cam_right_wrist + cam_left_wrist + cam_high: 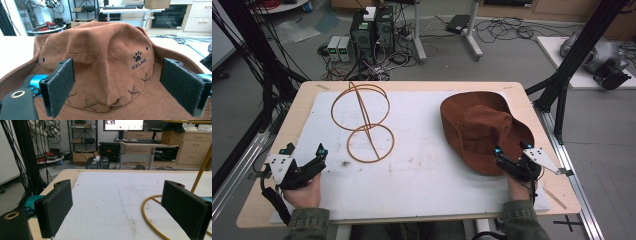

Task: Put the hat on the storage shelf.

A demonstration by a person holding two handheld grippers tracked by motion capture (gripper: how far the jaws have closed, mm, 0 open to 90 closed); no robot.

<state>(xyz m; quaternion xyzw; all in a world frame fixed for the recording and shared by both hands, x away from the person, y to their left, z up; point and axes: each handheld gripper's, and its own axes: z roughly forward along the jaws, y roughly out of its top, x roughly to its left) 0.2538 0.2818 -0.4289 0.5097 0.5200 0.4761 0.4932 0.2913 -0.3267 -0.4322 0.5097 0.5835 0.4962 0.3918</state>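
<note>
A brown suede hat [477, 125] lies on the right half of the white mat, crown up. In the right gripper view the hat [105, 55] shows a paw logo and cross stitching on its crown. My right gripper [512, 149] hovers over the near brim of the hat; its jaws stand open on either side of the crown with nothing pinched [117, 86]. A stand of thin yellow-brown hoops [362, 122] rests on the left half of the mat. My left gripper [305, 148] is open at the mat's near left, just left of the hoop stand [150, 220], and holds nothing [120, 206].
The white mat [422, 175] covers most of the wooden table [307, 95]. Black frame posts [562, 80] stand at both sides. Computer boxes and cables [369, 30] sit on the floor beyond the far edge. Open mat lies between the hoops and the hat.
</note>
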